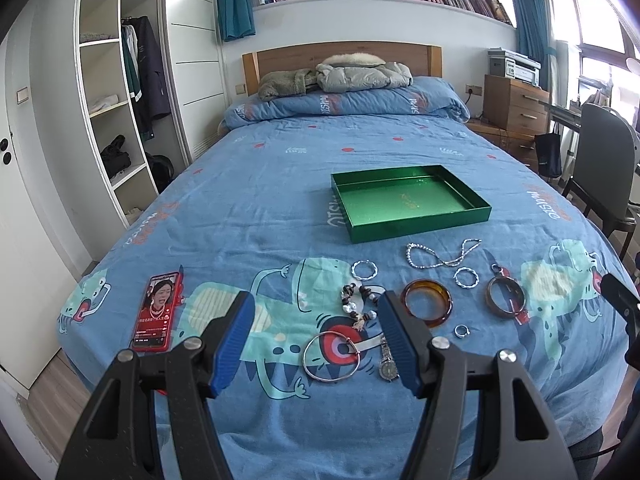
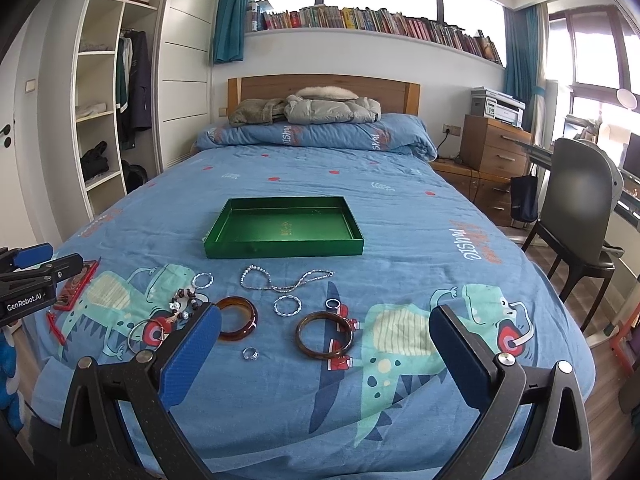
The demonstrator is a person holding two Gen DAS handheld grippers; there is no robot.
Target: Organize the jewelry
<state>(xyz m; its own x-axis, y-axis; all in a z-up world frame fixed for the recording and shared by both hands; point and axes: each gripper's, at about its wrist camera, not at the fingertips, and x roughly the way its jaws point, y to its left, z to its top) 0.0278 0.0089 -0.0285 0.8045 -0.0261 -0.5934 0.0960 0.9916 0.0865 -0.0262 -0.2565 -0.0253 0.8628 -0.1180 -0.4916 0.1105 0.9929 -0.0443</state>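
A shallow green tray (image 1: 420, 226) (image 2: 284, 248) lies on the blue bedspread with nothing in it. The jewelry is spread in front of it: a silver chain necklace (image 1: 440, 256) (image 2: 280, 280), a beaded bracelet (image 1: 360, 300), an amber bangle (image 1: 440, 318) (image 2: 248, 320), a brown bangle (image 1: 493, 300) (image 2: 304, 338), a small ring (image 1: 462, 331) (image 2: 250, 354), a thin silver bangle (image 1: 306, 354) and a watch (image 1: 388, 368). My left gripper (image 1: 316, 308) hangs open over the beaded bracelet and thin bangle. Above the brown bangle, my right gripper (image 2: 326, 316) is open wide, holding nothing.
A red phone (image 1: 158, 312) with its screen lit lies at the left on the bed. Two twisted silver hoops (image 1: 364, 270) (image 1: 466, 278) lie among the jewelry. A folded quilt and jackets are at the headboard. A chair (image 2: 580, 216) and drawers stand to the right, a wardrobe to the left.
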